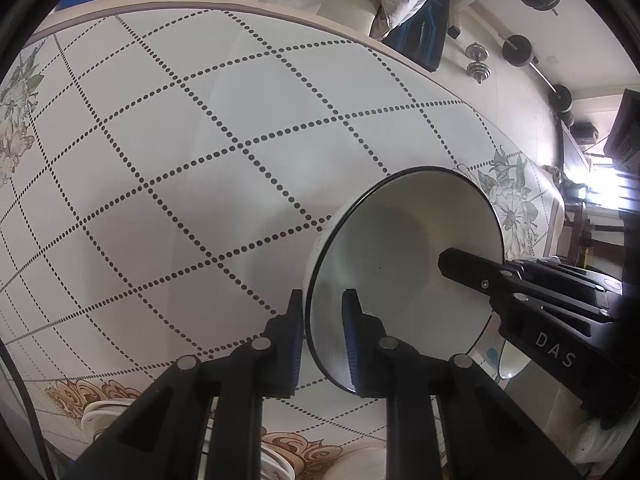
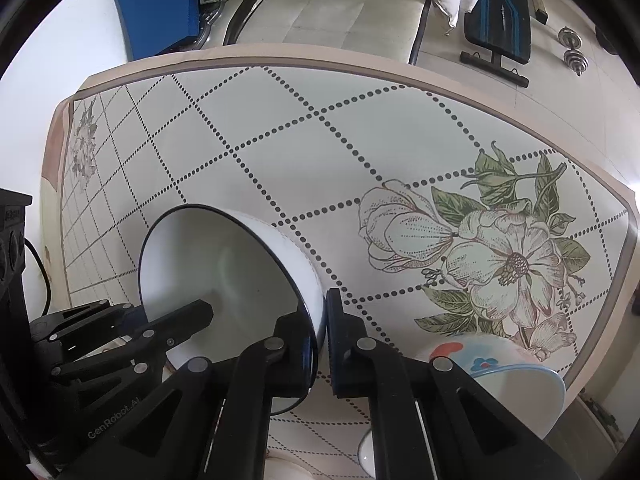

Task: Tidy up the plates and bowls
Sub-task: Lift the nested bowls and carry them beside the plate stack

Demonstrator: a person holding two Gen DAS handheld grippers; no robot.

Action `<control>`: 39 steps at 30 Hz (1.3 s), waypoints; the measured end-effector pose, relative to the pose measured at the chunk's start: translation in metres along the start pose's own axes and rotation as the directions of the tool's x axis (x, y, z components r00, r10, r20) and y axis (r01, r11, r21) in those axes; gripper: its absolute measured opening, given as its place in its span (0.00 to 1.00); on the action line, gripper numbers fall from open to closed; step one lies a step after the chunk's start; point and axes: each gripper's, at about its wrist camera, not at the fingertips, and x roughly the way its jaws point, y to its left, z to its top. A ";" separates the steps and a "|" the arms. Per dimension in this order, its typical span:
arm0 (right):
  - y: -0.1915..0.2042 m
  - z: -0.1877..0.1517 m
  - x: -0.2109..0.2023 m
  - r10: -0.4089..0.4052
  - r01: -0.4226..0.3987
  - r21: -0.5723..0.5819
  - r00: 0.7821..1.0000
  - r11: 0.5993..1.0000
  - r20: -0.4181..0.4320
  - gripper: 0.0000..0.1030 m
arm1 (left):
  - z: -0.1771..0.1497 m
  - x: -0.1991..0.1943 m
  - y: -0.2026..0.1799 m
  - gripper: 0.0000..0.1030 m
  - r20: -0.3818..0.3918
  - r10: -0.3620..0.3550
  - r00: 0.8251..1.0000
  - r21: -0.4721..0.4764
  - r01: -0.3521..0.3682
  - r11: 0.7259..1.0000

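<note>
Above the patterned surface (image 2: 280,128), gripping the white bowl (image 1: 404,248) tilted, left gripper (image 1: 322,336) and right gripper (image 2: 320,344) both clamping opposite rims, likely steadying for stacking.

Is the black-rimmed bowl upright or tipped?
Tipped. The white bowl has its opening turned sideways toward both cameras, with both grippers' fingers straddling its rim.
</note>
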 end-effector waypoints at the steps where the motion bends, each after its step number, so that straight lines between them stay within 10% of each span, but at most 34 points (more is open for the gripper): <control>1: 0.001 -0.001 0.000 0.002 -0.002 0.000 1.000 1.000 -0.002 0.07 | 0.000 -0.001 0.000 0.16 0.001 0.000 1.000 0.001 0.000 1.000; 20: 0.003 -0.050 -0.068 0.058 -0.063 0.057 0.994 0.996 0.094 0.07 | -0.045 -0.062 -0.038 0.16 0.089 -0.004 0.996 0.091 -0.004 0.996; 39: 0.006 -0.216 -0.096 0.071 -0.094 0.153 0.986 0.984 0.152 0.07 | -0.153 -0.073 -0.064 0.16 0.044 0.014 0.999 0.285 -0.026 0.958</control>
